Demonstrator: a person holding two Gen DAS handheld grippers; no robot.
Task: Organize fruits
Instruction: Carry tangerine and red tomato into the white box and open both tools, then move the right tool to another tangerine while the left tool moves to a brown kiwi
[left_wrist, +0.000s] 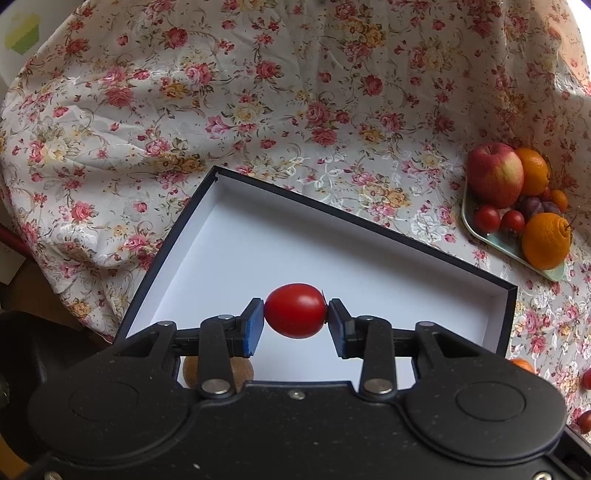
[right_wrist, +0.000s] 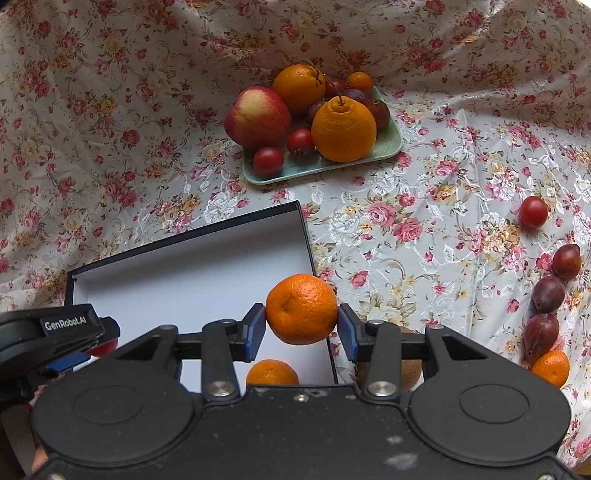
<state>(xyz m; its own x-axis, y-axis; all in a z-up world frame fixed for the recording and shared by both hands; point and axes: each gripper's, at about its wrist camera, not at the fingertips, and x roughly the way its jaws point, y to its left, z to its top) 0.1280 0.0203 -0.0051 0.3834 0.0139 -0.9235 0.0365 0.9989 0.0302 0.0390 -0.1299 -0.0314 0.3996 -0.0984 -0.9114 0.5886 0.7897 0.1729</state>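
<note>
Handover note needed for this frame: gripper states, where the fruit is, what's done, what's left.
Left gripper: shut on a cherry tomato, held over the white-lined box.
Right gripper: shut on a mandarin above the box's right edge.
Done: one mandarin in the box; a brown fruit, probably a kiwi, sits at its near edge.
Left: both held fruits; on the cloth, a loose tomato, three plums and a mandarin on the cloth. The green tray is still full of fruit.
</note>
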